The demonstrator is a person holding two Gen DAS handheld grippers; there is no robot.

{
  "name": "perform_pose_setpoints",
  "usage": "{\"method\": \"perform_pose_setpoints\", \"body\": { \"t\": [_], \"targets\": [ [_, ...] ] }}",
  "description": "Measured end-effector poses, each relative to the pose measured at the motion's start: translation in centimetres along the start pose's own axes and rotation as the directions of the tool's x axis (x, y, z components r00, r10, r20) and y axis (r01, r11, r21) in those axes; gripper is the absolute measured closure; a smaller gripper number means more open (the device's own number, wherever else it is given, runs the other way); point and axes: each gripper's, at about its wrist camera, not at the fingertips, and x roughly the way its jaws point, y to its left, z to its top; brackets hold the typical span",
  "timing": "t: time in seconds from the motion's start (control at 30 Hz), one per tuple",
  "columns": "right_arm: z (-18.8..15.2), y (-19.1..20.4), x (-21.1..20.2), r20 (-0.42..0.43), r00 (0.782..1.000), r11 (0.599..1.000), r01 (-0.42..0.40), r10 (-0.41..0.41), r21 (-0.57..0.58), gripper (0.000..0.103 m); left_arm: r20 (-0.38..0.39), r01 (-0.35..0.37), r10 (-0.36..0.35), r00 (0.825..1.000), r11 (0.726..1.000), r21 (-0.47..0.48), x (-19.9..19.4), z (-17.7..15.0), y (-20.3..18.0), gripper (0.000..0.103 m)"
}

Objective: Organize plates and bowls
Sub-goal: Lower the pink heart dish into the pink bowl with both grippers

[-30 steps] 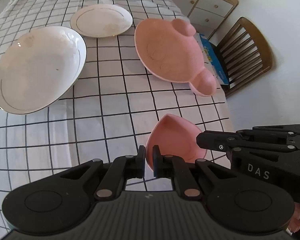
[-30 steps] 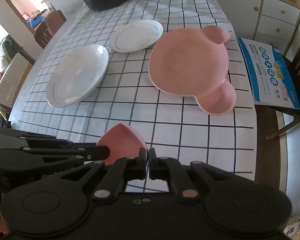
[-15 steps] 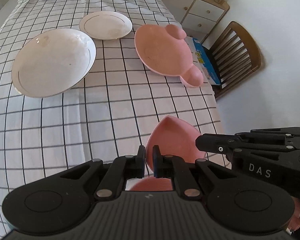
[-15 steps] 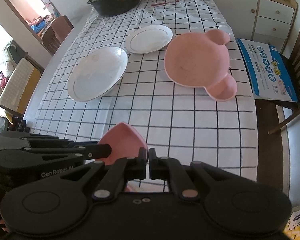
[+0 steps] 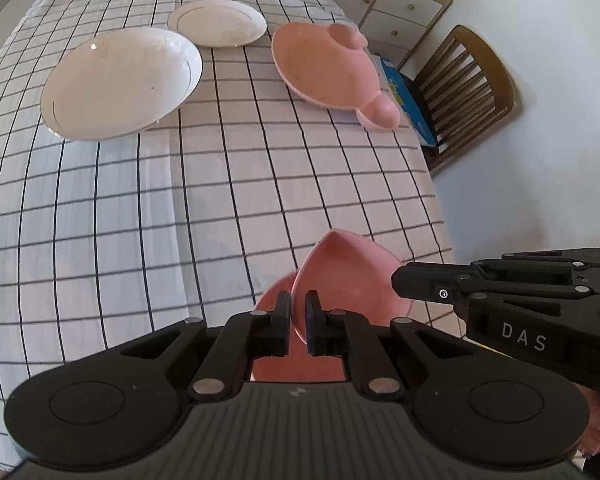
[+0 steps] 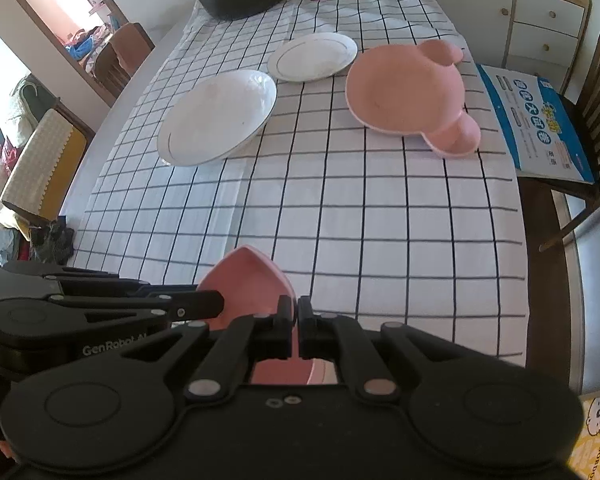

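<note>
Both grippers, left gripper and right gripper, pinch the pink heart bowl at lower centre, so you keep it level.

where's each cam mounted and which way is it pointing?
Left wrist: on left gripper, facing along the checked table; right gripper enters from the right.
Right wrist: on right gripper, facing likewise; left gripper enters from the left.
Shared: the pink heart dish both pinch, white plates, bear plate.
</note>
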Motion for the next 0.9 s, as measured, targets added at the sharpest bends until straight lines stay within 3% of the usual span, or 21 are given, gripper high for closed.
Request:
{"method": "perform_pose_setpoints", "body": {
  "t": [0.47,0.9],
  "targets": [
    [-2.8,0.6,1.3,-0.045,0.999,1.000,0.013,-0.014,-0.014,0.101,-0.050,-0.025,0.026,0.998,0.999,0.038,1.3,-2.4,-0.2,0.096],
    [-3.4,0.9,2.0,-0.061,0.998,0.999,0.019,-0.022,-0.044,0.100,-0.064,-0.058,0.061,0.996,0.997,0.056,2.3,-2.6,-0.4,0.096]
  ]
}}
